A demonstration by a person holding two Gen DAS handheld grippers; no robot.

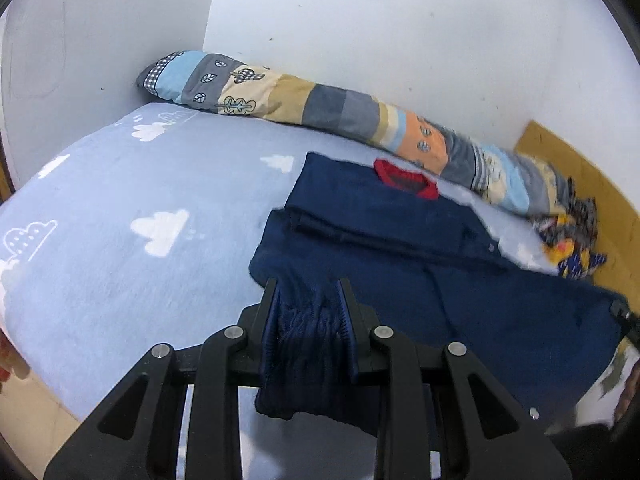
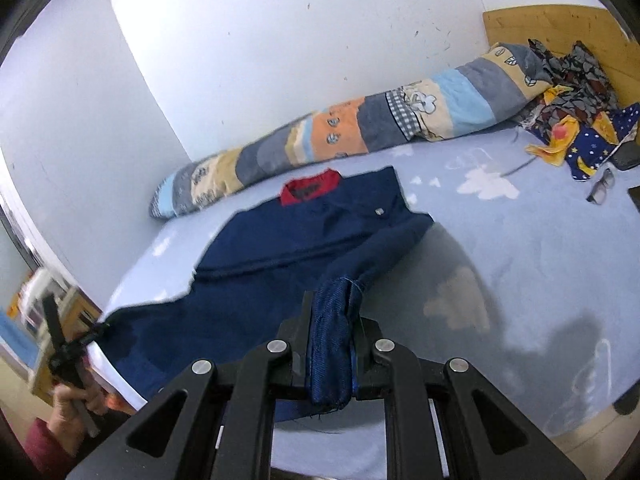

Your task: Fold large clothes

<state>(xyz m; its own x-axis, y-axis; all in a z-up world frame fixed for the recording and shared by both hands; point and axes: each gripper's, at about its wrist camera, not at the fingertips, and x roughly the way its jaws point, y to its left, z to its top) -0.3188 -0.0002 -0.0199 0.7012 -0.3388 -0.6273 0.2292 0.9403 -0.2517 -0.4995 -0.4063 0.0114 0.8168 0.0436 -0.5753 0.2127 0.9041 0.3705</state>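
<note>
A navy blue garment [image 1: 400,232] with a red collar [image 1: 404,180] lies spread on the light blue bed, collar toward the wall. It also shows in the right wrist view [image 2: 288,248]. My left gripper [image 1: 308,292] is shut on a bunched part of its near left hem. My right gripper [image 2: 334,300] is shut on a bunched part of its near right hem, lifted a little off the sheet. The left gripper also appears at the far left of the right wrist view [image 2: 68,348], and the right gripper at the right edge of the left wrist view [image 1: 624,312].
A rolled patchwork quilt [image 1: 320,104] lies along the white wall behind the garment. Patterned clothes [image 2: 576,120] are piled by the wooden headboard [image 2: 560,32]. Glasses [image 2: 600,190] lie on the cloud-print sheet [image 1: 120,208]. The bed's near edge is just below the grippers.
</note>
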